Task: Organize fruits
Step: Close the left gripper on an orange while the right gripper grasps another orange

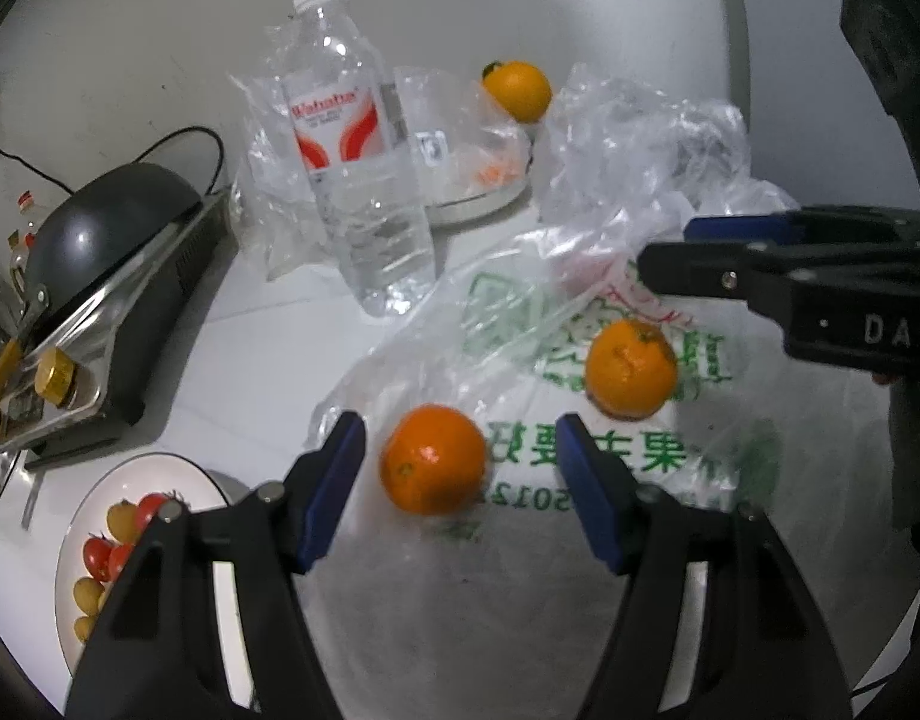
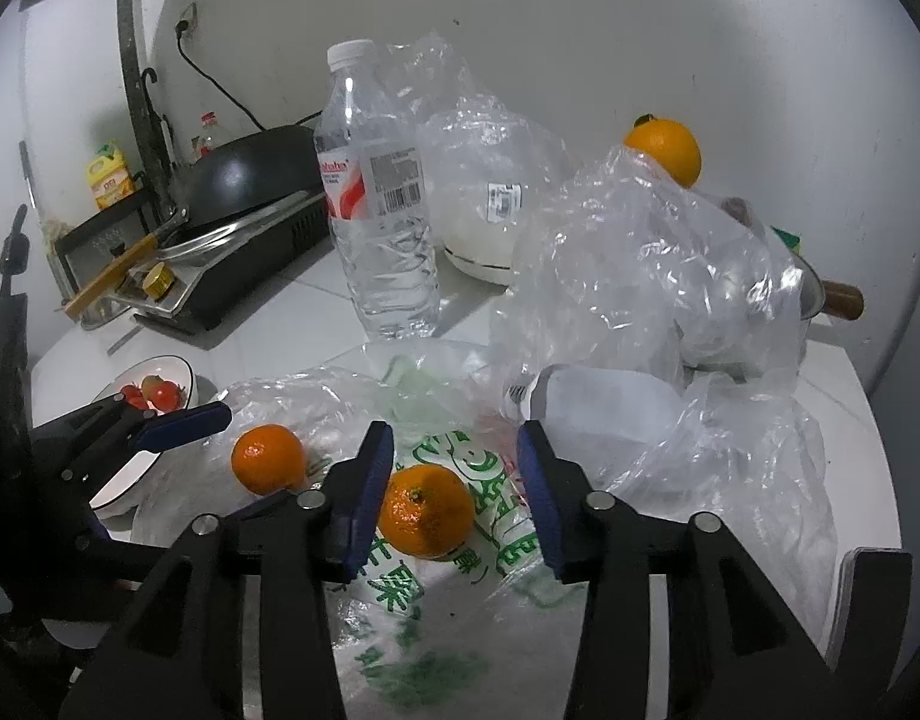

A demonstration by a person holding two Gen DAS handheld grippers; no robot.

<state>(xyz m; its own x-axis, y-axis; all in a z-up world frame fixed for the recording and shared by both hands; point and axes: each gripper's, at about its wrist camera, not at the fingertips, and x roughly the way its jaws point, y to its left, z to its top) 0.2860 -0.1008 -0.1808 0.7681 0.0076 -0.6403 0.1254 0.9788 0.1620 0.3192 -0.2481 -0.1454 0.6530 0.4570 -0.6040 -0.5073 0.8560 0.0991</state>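
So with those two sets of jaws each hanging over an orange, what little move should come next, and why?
Probably ease both down and close. The left gripper stands open around one orange, the right gripper open around the other orange. Both fruits lie loose on the printed plastic bag, neither yet pinched.

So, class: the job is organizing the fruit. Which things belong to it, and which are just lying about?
Belong:
- near orange, between the open left gripper pads
- second orange, at the open right gripper
- far orange
- fruit plate

Lying about:
- water bottle
- printed bag
- wok
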